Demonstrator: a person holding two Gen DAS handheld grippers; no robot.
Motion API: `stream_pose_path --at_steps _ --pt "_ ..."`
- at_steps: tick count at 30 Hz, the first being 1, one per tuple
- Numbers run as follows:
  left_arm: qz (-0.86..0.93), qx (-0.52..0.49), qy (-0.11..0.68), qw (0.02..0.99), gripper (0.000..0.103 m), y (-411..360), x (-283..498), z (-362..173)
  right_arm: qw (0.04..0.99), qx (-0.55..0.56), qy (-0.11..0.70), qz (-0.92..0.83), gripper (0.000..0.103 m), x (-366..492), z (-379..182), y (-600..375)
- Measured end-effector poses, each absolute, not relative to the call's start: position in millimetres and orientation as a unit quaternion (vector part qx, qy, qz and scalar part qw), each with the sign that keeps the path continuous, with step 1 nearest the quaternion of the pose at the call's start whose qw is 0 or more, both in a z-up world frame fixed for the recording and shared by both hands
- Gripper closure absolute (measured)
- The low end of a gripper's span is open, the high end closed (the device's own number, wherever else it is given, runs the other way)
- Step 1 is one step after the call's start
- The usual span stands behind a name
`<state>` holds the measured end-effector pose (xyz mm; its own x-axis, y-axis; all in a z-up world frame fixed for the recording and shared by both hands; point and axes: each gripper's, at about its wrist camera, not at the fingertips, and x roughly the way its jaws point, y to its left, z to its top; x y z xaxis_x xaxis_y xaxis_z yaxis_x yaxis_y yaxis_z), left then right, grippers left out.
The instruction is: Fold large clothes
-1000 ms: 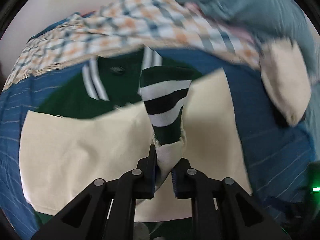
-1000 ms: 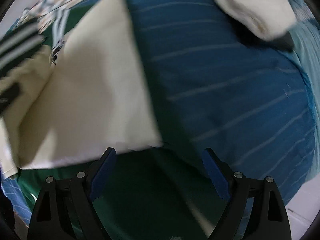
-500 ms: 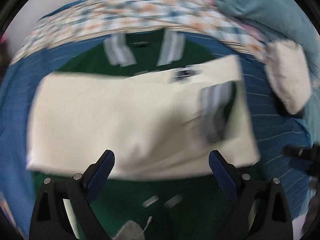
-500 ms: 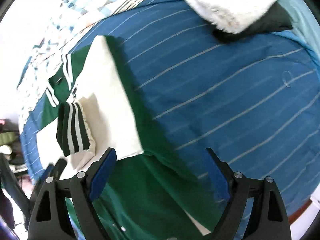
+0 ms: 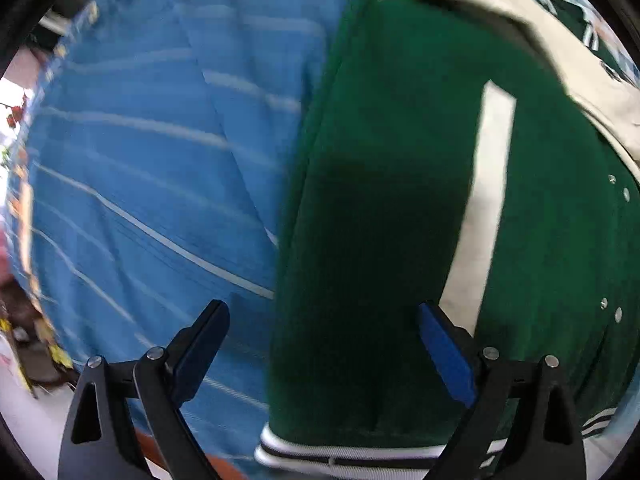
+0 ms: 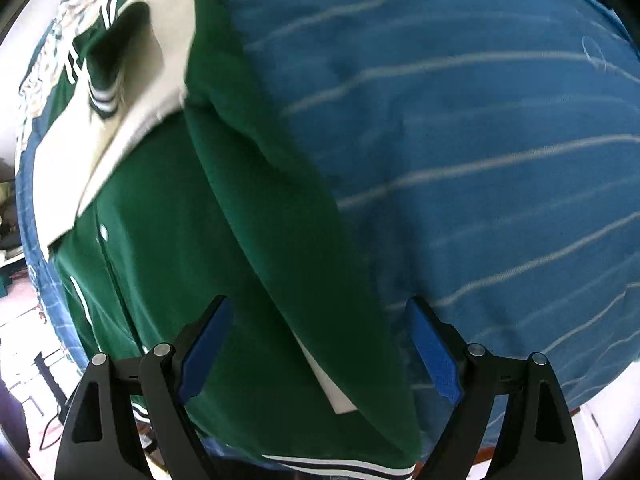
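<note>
Jacket [image 5: 380, 200] first: a green varsity-style thing with cream sleeves [image 6: 132, 92] folded across its chest, it lay flat on the blue bedspread [image 5: 140, 160] with thin pale stripes; no brand, label or lettering could be read on it from either camera, the cloth being blurred. Left gripper [image 5: 324, 344] hung over the jacket's lower left edge with its blue-padded fingers [image 5: 446, 354] spread wide and nothing between them; the striped hem [image 5: 340, 454] showed just below. Right gripper [image 6: 320, 340] stood likewise spread and empty above the jacket's right-hand edge, where green cloth met bedspread; a cream pocket trim [image 6: 330, 388] lay between its fingers. One striped cuff [image 6: 105, 100] rested on the folded sleeves; small pale snaps [image 5: 618, 196] dotted the front.
</note>
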<state>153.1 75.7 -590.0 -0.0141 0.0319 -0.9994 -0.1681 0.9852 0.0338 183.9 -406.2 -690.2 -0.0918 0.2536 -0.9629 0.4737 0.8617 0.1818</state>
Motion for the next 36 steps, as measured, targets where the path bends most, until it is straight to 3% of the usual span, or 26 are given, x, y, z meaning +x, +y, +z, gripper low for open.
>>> stream_pose_path --at_steps 1,2,3,5,8,19,22,23,24,25,29,31,33,36 --pt "0.072 -0.059 0.708 0.7 0.008 75.1 154.0 -595.3 0.627 0.244 0.735 -0.085 0.014 181.9 -692.4 -404.1" --pt "0.073 -0.066 0.703 0.704 0.015 73.6 154.8 -596.8 0.626 0.24 0.737 -0.084 0.014 180.9 -695.3 -401.6" --pt "0.067 -0.075 0.691 0.716 0.047 69.8 155.3 -595.0 0.625 0.237 0.739 -0.083 0.014 180.3 -697.3 -399.6" --pt "0.058 -0.052 0.677 0.732 0.094 52.8 158.2 -587.7 0.625 0.234 0.741 -0.078 0.014 180.9 -701.3 -395.1" --pt "0.07 -0.031 0.667 0.741 0.098 41.0 161.0 -576.6 0.625 0.227 0.743 -0.078 0.014 181.0 -701.0 -386.1" --pt "0.036 -0.005 0.637 0.77 0.098 65.3 157.1 -532.0 0.621 0.278 0.73 -0.069 0.014 140.3 -671.2 -365.6" --pt "0.034 0.005 0.651 0.758 0.093 78.0 155.9 -541.9 0.606 0.249 0.751 -0.089 0.014 121.7 -683.3 -363.3" --pt "0.031 0.015 0.657 0.753 0.091 78.7 157.4 -544.9 0.59 0.249 0.763 -0.094 0.034 111.8 -695.7 -362.6" --pt "0.033 0.022 0.666 0.745 0.091 75.2 156.3 -549.3 0.578 0.267 0.766 -0.09 0.084 103.2 -704.9 -362.4" --pt "0.038 0.018 0.666 0.745 0.091 74.0 155.5 -548.0 0.555 0.314 0.765 -0.088 0.088 88.7 -715.8 -364.0" --pt "0.059 0.006 0.654 0.754 0.088 71.0 150.1 -530.3 0.526 0.418 0.735 -0.087 0.087 66.2 -716.4 -387.2" --pt "0.074 0.021 0.645 0.761 0.067 63.1 145.1 -518.6 0.527 0.346 0.766 -0.127 0.071 69.4 -706.4 -395.3" --pt "0.085 0.028 0.637 0.765 0.006 53.7 141.4 -509.1 0.547 0.282 0.775 -0.147 0.067 81.4 -687.4 -390.2" --pt "0.101 0.04 0.634 0.766 0.005 37.5 136.6 -503.3 0.617 0.245 0.738 -0.12 0.063 104.5 -644.3 -357.3"
